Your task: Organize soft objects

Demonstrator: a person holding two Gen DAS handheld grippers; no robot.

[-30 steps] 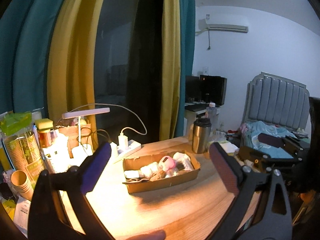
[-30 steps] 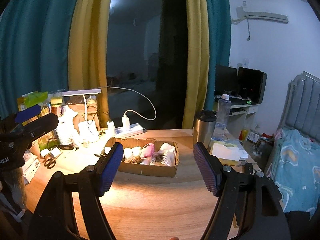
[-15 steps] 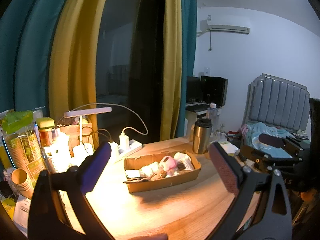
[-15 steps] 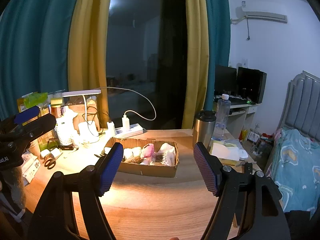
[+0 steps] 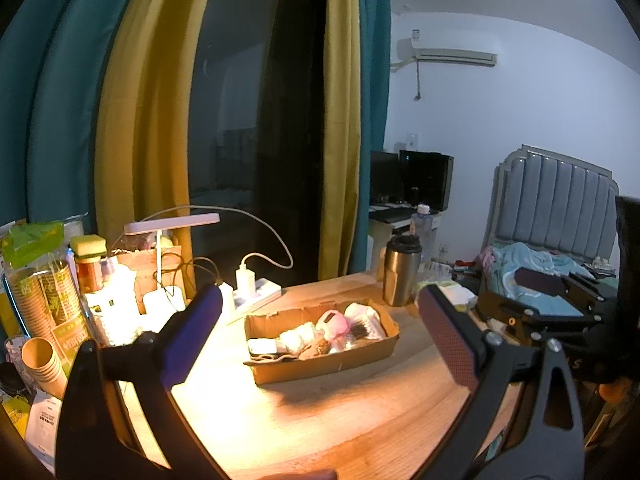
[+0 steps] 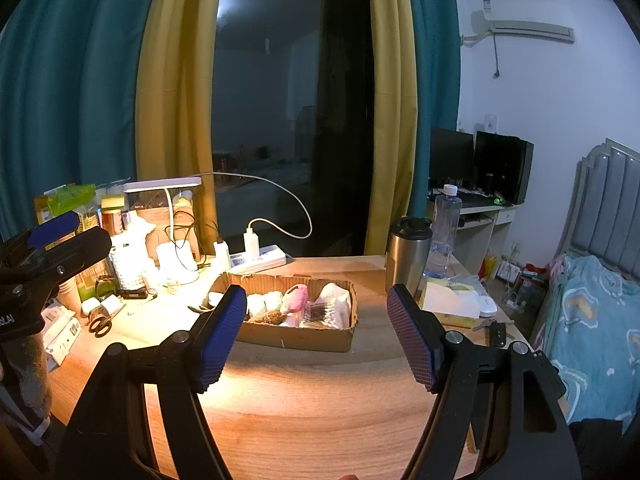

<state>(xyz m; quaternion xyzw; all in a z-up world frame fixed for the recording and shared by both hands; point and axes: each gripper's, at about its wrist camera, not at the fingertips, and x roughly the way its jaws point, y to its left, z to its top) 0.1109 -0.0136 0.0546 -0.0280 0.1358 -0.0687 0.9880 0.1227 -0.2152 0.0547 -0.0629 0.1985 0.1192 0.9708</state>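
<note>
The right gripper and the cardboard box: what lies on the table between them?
Nothing: between the right gripper and the cardboard box the wooden table is bare, as the right wrist view shows.

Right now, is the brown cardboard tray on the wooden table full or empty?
Mostly full: the brown cardboard tray holds white soft bundles, a pink plush piece and a white packet.

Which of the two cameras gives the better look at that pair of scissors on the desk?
The right wrist view: the scissors lie in plain sight at the desk's left edge. The left wrist view shows none of them; its own finger and clutter cover that side.
</note>
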